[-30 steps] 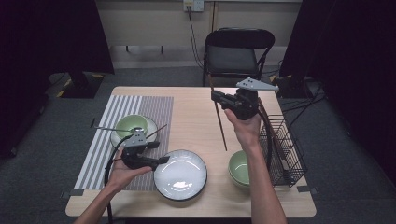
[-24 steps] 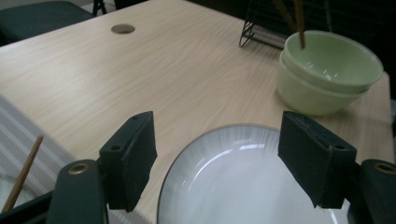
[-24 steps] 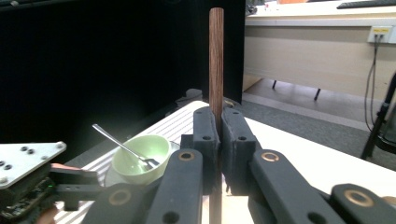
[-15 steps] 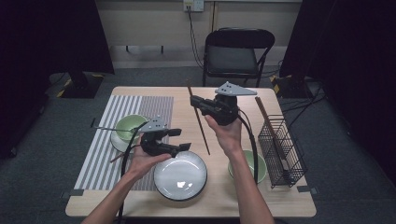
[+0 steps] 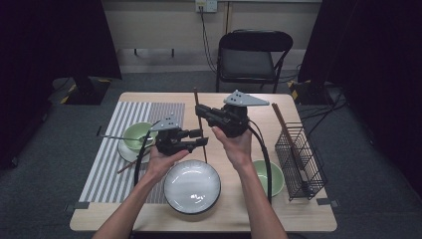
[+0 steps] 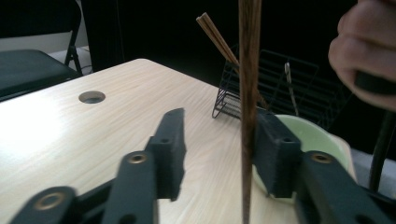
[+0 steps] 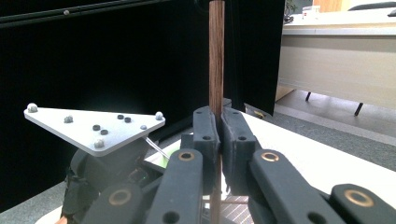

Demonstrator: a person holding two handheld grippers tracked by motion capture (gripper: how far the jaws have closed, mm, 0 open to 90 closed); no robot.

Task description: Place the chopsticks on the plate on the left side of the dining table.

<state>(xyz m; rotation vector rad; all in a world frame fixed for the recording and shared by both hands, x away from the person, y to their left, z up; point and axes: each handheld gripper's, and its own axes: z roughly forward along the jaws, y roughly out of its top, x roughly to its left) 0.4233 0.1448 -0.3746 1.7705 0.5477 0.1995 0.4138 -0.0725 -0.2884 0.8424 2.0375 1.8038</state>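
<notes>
Now the right gripper has its jaws clamped tight on a brown chopstick, which stands upright between the pads in the right gripper view. From the high view the stick hangs above the middle of the table, running down toward the white plate.

Over comes the left gripper, held level just beside the stick. Its jaws have just been closing, and the left gripper view puts the chopstick between them: it lies against the right-hand pad, while the left-hand pad stands clear with a gap, so no pinch yet.

Behind the stick, the wire rack sits at the table's far edge with more chopsticks leaning out of it. A green bowl sits just behind the left gripper's jaw; in the high view that bowl is between the plate and the rack. A second green bowl rests on the striped mat at the left, with a utensil lying across it. A black chair stands beyond the table.
</notes>
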